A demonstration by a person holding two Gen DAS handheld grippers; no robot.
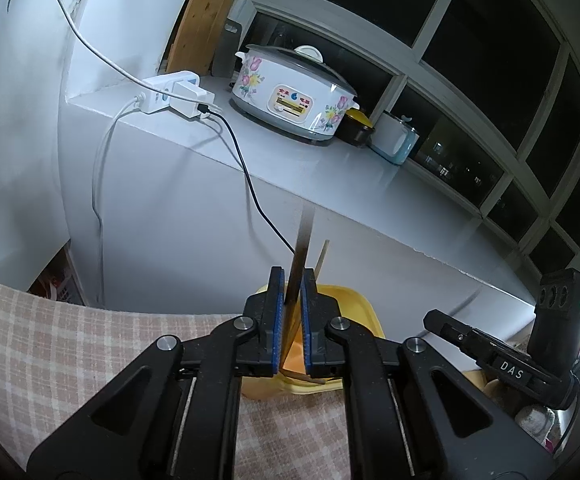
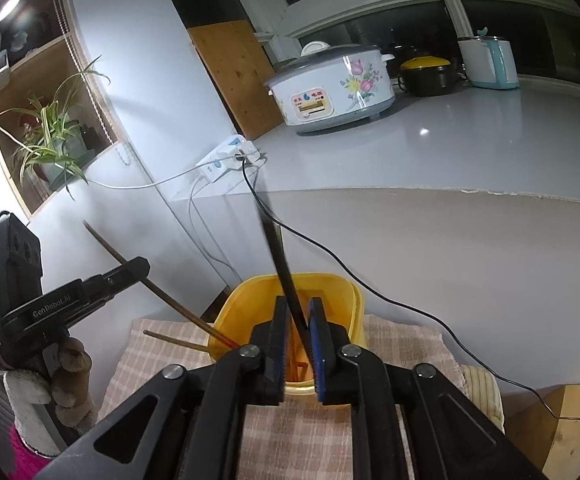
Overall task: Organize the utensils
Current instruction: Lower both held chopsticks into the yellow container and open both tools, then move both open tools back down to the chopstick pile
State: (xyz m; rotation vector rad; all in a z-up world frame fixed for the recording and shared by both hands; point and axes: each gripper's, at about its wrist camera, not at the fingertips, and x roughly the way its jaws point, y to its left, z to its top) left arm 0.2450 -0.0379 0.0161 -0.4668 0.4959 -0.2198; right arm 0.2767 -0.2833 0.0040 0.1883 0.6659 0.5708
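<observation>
A yellow tub [image 2: 342,284] stands on a checked cloth [image 2: 290,428] just beyond both grippers. My right gripper [image 2: 300,304] is over the tub's near rim. A dark chopstick [image 2: 275,248] leans up between its blue pads; a gap shows beside it, so the jaws stand open. My left gripper [image 1: 293,276] is shut on another dark chopstick [image 1: 304,240] that points up. From the right wrist view the left gripper [image 2: 141,266] grips that chopstick [image 2: 105,244] mid-length, its lower end in the tub. A pale chopstick [image 1: 322,258] stands in the tub [image 1: 358,308]. The right gripper [image 1: 434,318] shows at the right.
A white ledge [image 2: 450,140] behind carries a flowered rice cooker [image 2: 330,88], a black pot with a yellow lid [image 2: 426,72] and a power strip [image 2: 229,156] with cables. A black cable [image 2: 370,288] trails past the tub. Another chopstick [image 2: 173,340] lies on the cloth. A plant [image 2: 49,132] sits on a shelf.
</observation>
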